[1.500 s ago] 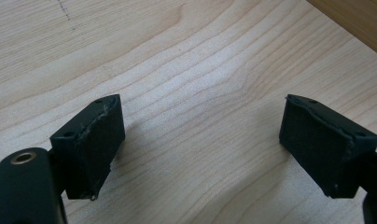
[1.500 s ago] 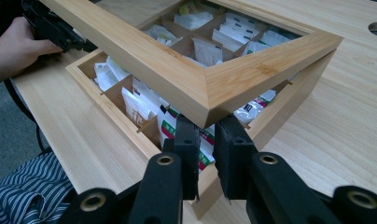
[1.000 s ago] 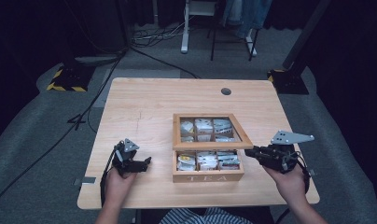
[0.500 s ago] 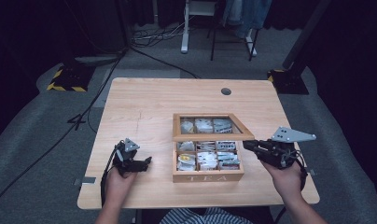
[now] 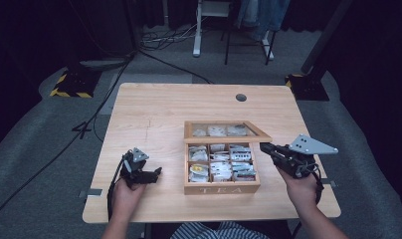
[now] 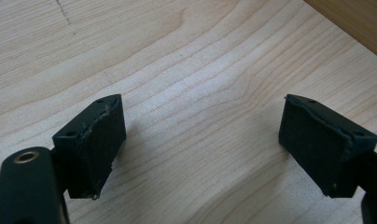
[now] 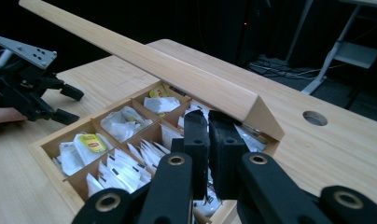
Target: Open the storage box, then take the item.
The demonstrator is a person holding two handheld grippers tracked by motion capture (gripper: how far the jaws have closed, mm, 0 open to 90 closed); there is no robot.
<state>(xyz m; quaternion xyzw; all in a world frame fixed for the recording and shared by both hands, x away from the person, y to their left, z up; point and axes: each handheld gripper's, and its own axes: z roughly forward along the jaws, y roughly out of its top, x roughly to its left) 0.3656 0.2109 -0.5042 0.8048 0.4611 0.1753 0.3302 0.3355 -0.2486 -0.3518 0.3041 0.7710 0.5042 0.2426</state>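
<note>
Wooden tea box (image 5: 221, 188) sits open near the front middle of the bench (image 5: 154, 112), lid (image 5: 226, 132) raised partway.

Its compartments hold tea bags (image 5: 220, 167); the lid tilts up from the far edge, its glass panel showing more packets. In the right claw view the lid's wooden rim runs slantwise above the compartments. The right claw (image 5: 266, 148) hovers just beside the box's right wall, below the lid's corner, its jaws pressed together with nothing between them. The left claw (image 5: 156, 172) rests low on the bench, apart from the box's left wall, jaws spread wide over bare wood. Open bench lies behind the box up to a round cable hole (image 5: 241, 97).
</note>
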